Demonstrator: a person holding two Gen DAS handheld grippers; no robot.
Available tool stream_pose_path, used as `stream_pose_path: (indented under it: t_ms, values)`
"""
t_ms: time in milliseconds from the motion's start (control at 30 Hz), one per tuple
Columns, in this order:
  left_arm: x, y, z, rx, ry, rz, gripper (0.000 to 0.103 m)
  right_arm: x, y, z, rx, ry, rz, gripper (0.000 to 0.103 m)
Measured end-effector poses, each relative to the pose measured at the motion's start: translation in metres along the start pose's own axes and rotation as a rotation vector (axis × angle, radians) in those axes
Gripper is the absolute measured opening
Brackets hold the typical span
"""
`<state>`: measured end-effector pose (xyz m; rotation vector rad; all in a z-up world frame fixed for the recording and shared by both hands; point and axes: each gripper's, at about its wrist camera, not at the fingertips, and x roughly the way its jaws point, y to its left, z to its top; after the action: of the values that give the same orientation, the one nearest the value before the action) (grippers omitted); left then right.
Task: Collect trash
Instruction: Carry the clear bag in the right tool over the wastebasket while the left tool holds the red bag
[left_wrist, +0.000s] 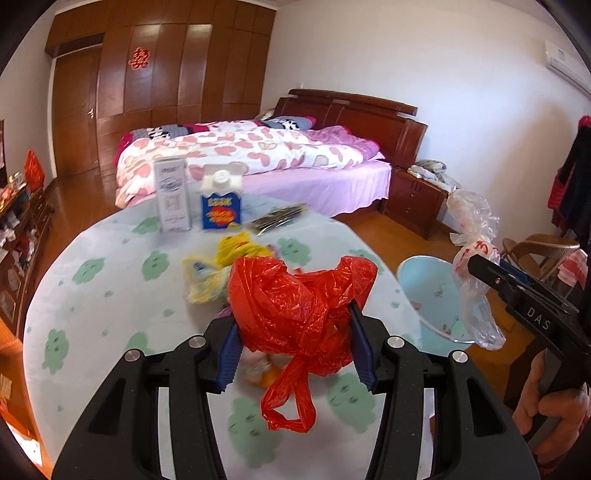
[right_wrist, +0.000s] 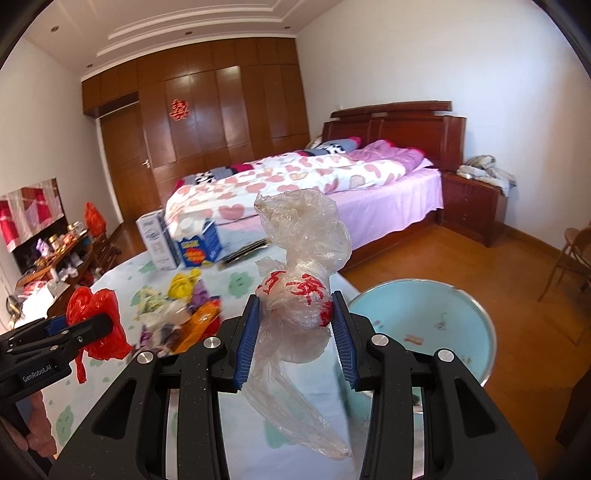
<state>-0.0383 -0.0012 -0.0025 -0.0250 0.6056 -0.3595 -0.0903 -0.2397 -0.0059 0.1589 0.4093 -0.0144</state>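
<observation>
A table (left_wrist: 110, 251) under a pale cloth printed with green clouds fills the lower frame, with a wooden wardrobe (left_wrist: 166, 74) upper left and a bed (left_wrist: 258, 155) at centre. The left gripper (left_wrist: 295, 332) clamps a red plastic bag (left_wrist: 299, 302) above the table; the right gripper (right_wrist: 295, 325) grasps a clear plastic bag (right_wrist: 299, 295) beside the light-blue bin (right_wrist: 424, 317) at lower right.

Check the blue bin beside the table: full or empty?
Nearly empty. The right wrist view looks down into the bin and shows its pale blue bottom almost bare, with only a few small scraps; neither held bag is in it.
</observation>
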Motion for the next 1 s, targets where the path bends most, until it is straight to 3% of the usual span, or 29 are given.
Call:
stream_pose_path:
  t_ms: [1000]
  values:
    - [0.057,-0.087,0.021,0.128,0.01,-0.04,0.05,0.003,-0.081,0.005,0.093,0.0,-0.163,0.039]
